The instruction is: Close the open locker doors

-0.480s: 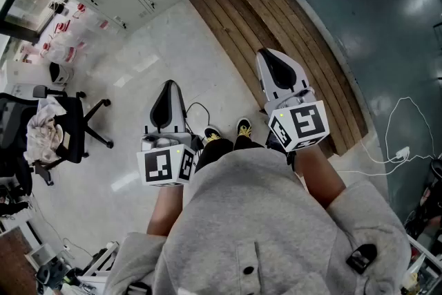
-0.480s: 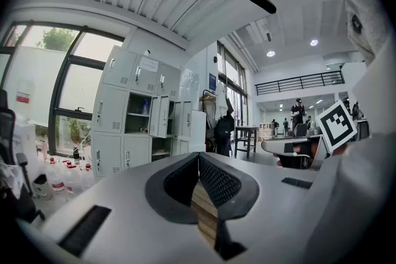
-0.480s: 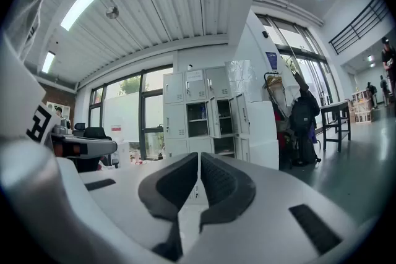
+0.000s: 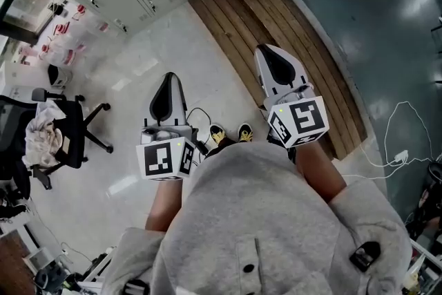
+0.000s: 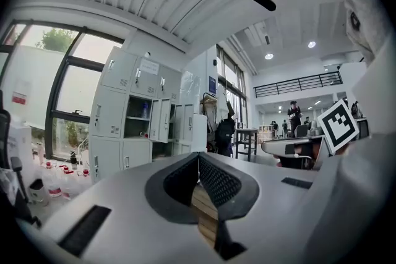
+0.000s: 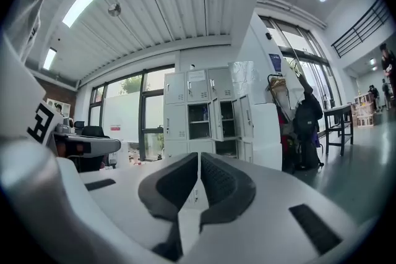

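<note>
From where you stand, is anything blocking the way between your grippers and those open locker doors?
Nothing visible does. The left gripper and right gripper, both shut and empty, face the open locker doors across pale floor. The office chair stands off to the left.

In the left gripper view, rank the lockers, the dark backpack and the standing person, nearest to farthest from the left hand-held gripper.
From the left hand-held gripper:
1. Lockers, ahead on the left.
2. Backpack, centre, past the locker row's end.
3. Person, right of centre, far back in the hall.
</note>
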Demonstrator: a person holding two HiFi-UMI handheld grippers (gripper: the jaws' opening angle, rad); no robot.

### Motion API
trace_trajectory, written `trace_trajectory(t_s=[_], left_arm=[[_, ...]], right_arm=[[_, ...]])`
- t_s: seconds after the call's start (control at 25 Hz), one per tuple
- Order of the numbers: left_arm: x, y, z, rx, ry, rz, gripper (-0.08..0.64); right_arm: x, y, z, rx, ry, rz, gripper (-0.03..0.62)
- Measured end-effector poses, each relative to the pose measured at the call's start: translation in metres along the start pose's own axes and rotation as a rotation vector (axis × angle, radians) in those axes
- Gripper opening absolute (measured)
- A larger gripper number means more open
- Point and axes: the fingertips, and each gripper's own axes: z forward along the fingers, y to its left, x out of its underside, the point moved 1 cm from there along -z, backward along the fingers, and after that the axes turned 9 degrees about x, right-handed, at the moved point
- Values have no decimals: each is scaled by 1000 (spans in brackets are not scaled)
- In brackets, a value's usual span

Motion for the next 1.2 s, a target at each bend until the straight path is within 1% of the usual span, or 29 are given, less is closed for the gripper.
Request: trace_trajectory(t_s=[0.12, 0.28, 0.44, 0.6, 0.76, 0.88, 1.04, 1.2], left_arm=[[-3, 8, 6, 5, 4, 12, 11], [-3, 22, 6, -5, -10, 11, 11], [-8, 38, 5, -12, -14, 20, 11], [-13, 53, 5, -2, -20, 26, 11], [-16, 71, -1, -5, -23, 34, 11], [-15, 83, -8, -8, -22, 27, 11], [-12, 91, -13, 6, -25, 24, 11], [-9, 104, -20, -2, -31, 9, 11]], right_arm=[[-3, 3, 8, -5, -15, 24, 35], [-3, 12, 18, -7, -14, -20, 35], [-6, 21, 28, 1, -21, -21, 35], [-7, 29, 41, 15, -17, -3, 34], [-6, 47, 49, 1, -14, 10, 34], [-5, 60, 53, -6, -12, 15, 34], [-6, 70, 56, 2, -16, 4, 34], [-4, 82, 62, -1, -5, -4, 34]])
